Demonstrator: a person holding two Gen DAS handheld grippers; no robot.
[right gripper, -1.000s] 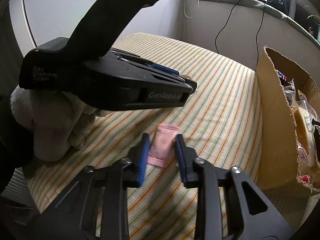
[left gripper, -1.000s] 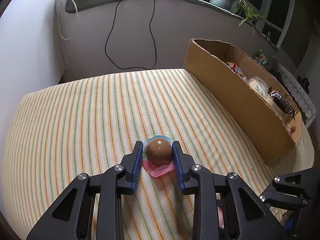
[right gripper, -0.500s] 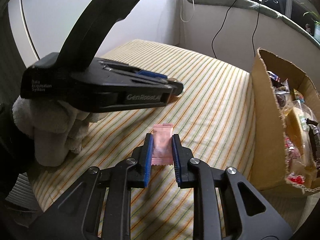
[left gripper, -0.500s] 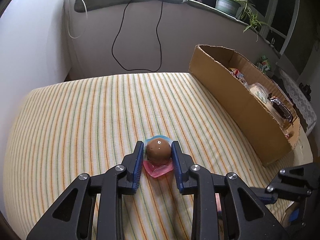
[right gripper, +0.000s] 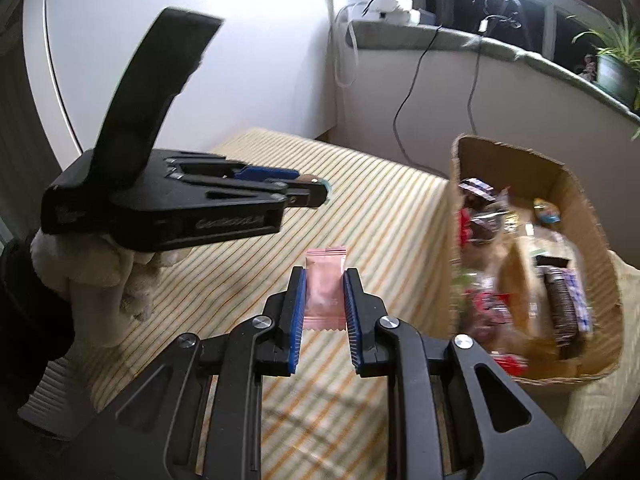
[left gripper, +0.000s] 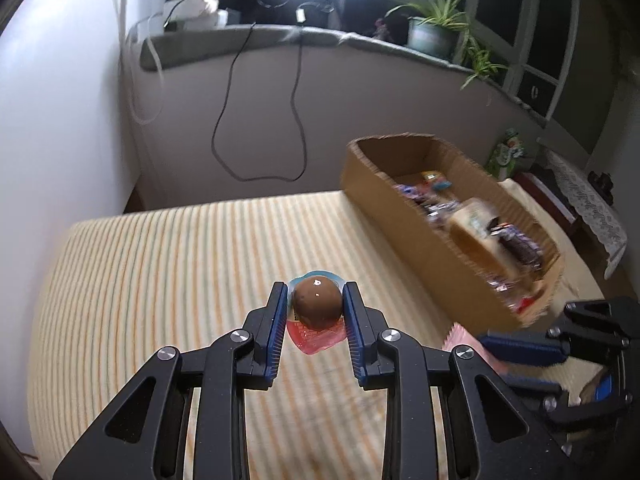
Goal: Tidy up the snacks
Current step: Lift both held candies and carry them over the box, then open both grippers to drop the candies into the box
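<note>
Left gripper point(left gripper: 316, 306) clamps the brown ball snack point(left gripper: 318, 302) at frame centre; right gripper point(right gripper: 324, 294) clamps the pink sachet point(right gripper: 325, 286). Both apparently lifted. Carry level above the cardboard box point(right gripper: 472, 160) rim, right of frame, before releasing.

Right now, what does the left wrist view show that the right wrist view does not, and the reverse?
Only the left wrist view shows the brown ball snack plainly, held between the left gripper fingers.

Only the right wrist view shows the whole pink wrapper held in the right gripper, and a plush toy on the left.

Both show the cardboard box of snacks, the striped cloth and the other gripper.
</note>
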